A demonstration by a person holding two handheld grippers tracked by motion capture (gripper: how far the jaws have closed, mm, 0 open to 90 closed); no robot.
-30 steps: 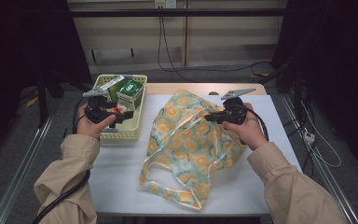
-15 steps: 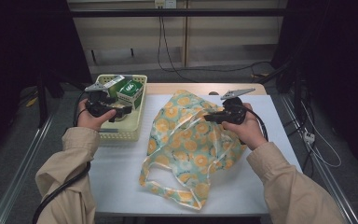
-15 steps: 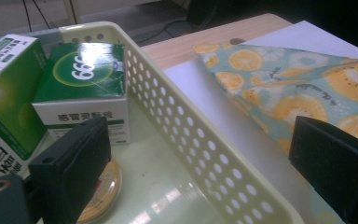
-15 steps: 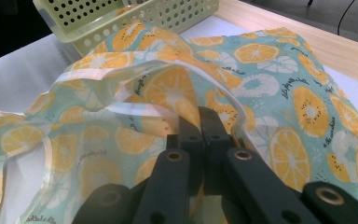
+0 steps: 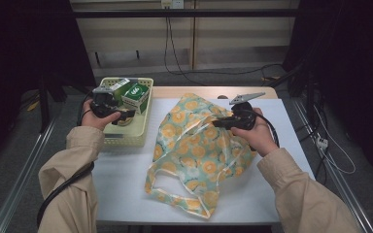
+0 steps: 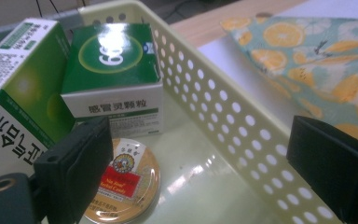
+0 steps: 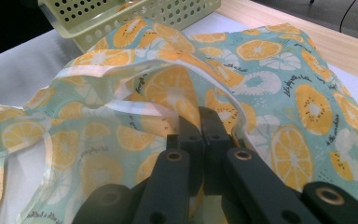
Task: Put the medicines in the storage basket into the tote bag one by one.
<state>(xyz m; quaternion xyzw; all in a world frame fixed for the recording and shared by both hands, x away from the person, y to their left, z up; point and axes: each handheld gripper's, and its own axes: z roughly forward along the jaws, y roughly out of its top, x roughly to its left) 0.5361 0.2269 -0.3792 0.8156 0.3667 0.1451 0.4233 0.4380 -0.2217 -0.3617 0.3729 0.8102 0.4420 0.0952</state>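
A teal cloth bag [image 5: 199, 145] printed with orange slices lies crumpled just right of the basket [image 5: 126, 138], its looped handles spread toward the near edge. Inside the basket, a round gold tin [image 6: 126, 184] lies flat beside two green boxes [image 6: 114, 70].

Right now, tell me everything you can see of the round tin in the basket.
The round tin lies flat on the floor of the pale yellow perforated basket, its gold-rimmed lid up, with a red label and a small emblem. It looks like metal. It sits in front of the green medicine box. The left gripper hovers over it, jaws open, not touching.
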